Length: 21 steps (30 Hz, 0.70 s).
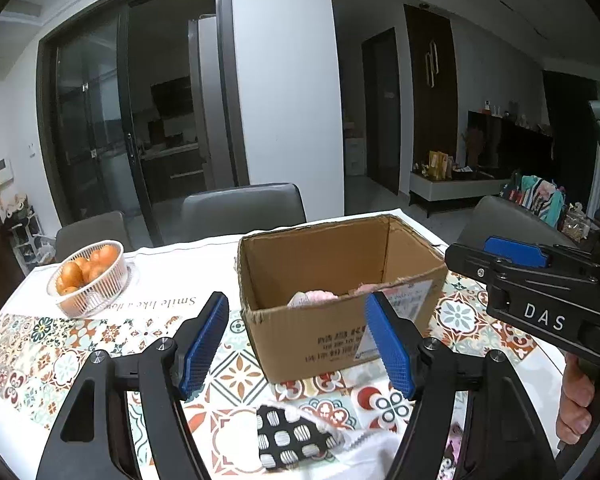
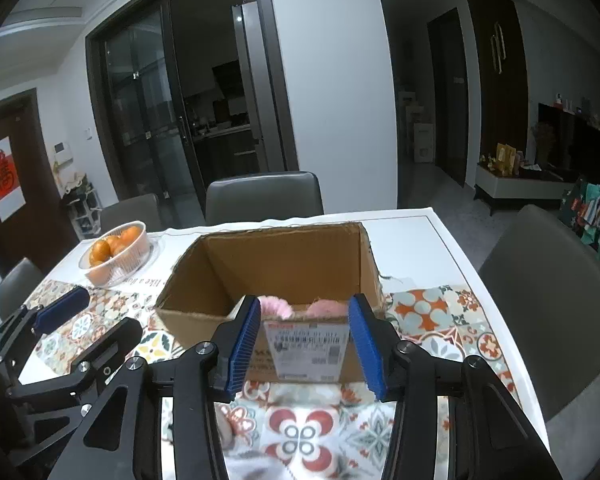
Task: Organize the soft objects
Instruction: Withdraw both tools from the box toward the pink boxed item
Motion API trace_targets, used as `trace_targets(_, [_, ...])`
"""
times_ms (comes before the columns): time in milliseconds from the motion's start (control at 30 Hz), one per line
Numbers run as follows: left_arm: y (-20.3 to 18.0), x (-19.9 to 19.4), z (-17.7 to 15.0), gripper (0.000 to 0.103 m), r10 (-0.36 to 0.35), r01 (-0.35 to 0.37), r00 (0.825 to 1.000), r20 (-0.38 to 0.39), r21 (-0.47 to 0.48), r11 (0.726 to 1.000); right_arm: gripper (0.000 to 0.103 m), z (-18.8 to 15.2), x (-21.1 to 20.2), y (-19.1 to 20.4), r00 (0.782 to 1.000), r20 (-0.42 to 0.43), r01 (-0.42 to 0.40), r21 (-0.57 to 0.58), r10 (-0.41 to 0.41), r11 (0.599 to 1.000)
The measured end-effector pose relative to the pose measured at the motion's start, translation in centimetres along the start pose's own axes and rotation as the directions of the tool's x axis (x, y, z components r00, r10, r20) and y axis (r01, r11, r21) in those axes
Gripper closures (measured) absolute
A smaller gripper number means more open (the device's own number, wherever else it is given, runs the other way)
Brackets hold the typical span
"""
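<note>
While both grippers are held up over the table, nothing is seen between their blue pads. The left gripper (image 1: 296, 340) is shown with its jaws wide apart, and only the patterned cloth and the box are seen through the gap. The right gripper (image 2: 304, 346) is shown with its jaws apart too, a bit less wide, and nothing is clamped in them.

An open brown cardboard box (image 1: 340, 300) is set on the tiled-pattern tablecloth (image 1: 60, 360), at about twelve o'clock from each gripper. Soft pink fluffy things (image 2: 278, 306) are seen low inside the box, just behind its near wall. A white label with print (image 2: 308, 346) is stuck on that near wall.

A black cloth with white striped spots (image 1: 288, 436) is laid on the table at six o'clock in the left wrist view, just under the left gripper, beside some white cloth that is blurred. A clear plastic basket of small oranges (image 1: 88, 276) is placed at ten o'clock from the box, well apart from it.

The right gripper's black body marked DAS is seen at three o'clock in the left wrist view, and a person's hand (image 1: 580, 400) is wrapped around its handle. Grey chairs (image 2: 264, 196) are pushed up to the far side of the table.
</note>
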<state>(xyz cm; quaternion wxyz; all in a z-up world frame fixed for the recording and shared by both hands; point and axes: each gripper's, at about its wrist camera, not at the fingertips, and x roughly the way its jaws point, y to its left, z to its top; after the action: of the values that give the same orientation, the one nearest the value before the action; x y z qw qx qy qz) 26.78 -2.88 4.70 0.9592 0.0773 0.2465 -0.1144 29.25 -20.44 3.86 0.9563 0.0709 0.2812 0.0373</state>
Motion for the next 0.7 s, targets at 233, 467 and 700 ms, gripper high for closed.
trace_targets(233, [-0.3, -2.7, -1.4, 0.032, 0.004, -0.004, 1.0, 0.009, 0.012, 1.0, 0.051, -1.6, -2.4, 0.4, 1.0, 0.001, 0.003, 0.007, -0.003, 1.0])
trace_targets(467, [-0.6, -4.7, -3.2, 0.032, 0.005, -0.005, 1.0, 0.0, 0.027, 1.0, 0.048, -3.3, -4.2, 1.1, 1.0, -0.001, 0.016, 0.001, -0.016, 1.0])
trace_targets(700, [-0.9, -5.9, -4.9, 0.031, -0.001, 0.002, 1.0, -0.02, 0.046, 0.999, 0.044, -5.4, -5.3, 1.5, 0.999, -0.023, 0.027, -0.004, -0.027, 1.0])
